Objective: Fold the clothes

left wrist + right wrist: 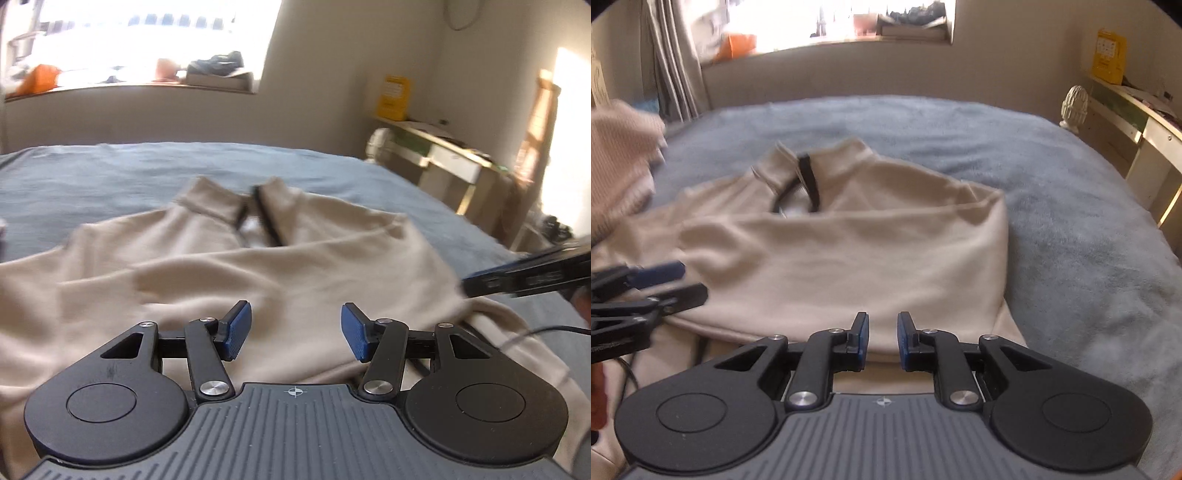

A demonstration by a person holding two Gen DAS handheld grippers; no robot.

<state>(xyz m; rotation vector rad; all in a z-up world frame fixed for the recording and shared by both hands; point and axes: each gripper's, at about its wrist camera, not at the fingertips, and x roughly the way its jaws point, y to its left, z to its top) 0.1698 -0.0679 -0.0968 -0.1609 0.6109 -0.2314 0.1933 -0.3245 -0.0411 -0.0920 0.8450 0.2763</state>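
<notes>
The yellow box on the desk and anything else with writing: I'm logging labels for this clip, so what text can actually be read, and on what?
No text is readable in either view.
Yellow box: dark print on its face, too blurred to read.
Gripper base: a crosshair mark only, no letters.
Beige zip-neck top: no label shows.

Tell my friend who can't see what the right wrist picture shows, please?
A beige zip-neck top lies partly folded on a bed with a blue-grey blanket. The right gripper hovers open over the top's near edge, and the left gripper pokes in from the left side. Behind are a bright window and a desk.
</notes>
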